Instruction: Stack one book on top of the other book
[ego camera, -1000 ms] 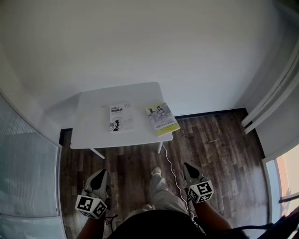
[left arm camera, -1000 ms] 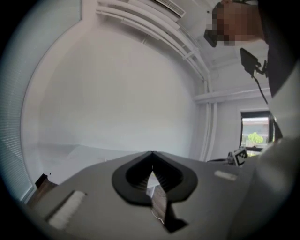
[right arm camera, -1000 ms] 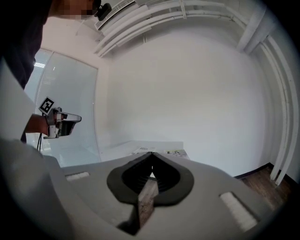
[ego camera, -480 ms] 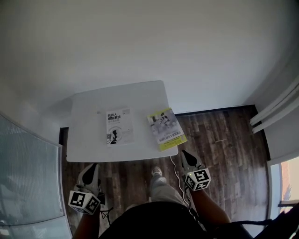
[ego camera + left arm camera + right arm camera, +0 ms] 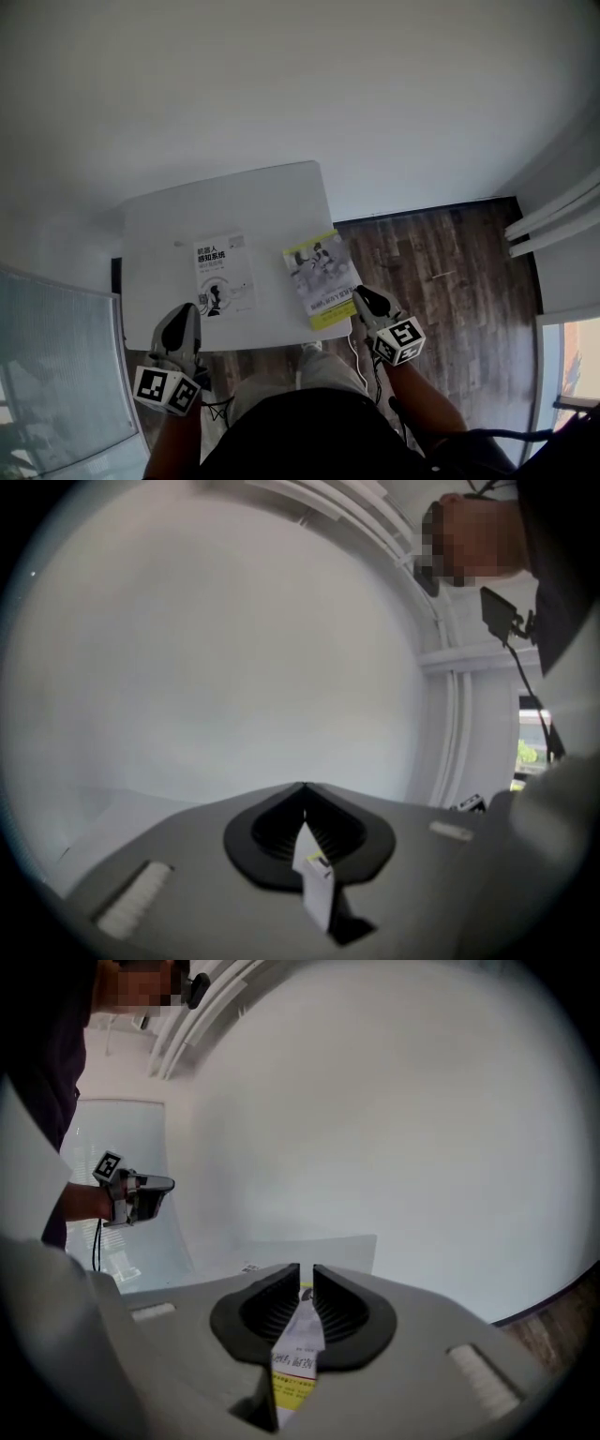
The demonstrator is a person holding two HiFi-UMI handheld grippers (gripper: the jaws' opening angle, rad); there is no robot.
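Two books lie side by side on the white table [image 5: 272, 202]: a white book [image 5: 223, 279] at the left and a yellow-green book [image 5: 321, 277] at the right, near the table's right edge. My right gripper [image 5: 359, 293] is at the yellow-green book's near right corner. Its jaws have just been opening and stand a narrow slit apart [image 5: 307, 1274], with nothing pressed between them. The yellow-green book [image 5: 295, 1358] shows below through the slit. My left gripper [image 5: 185, 317] is at the table's near edge, in front of and left of the white book. Its tips meet [image 5: 303, 789], and it holds nothing.
Dark wood floor [image 5: 441, 272] lies right of and in front of the table. A glass panel [image 5: 47, 375] stands at the left and white window frames [image 5: 562, 225] at the right. A white wall is behind the table. A cable [image 5: 361, 354] hangs by my right arm.
The person has stepped up to the table. Both grippers moved forward from over the floor to the table's near edge, the right one reaching the yellow-green book's corner.
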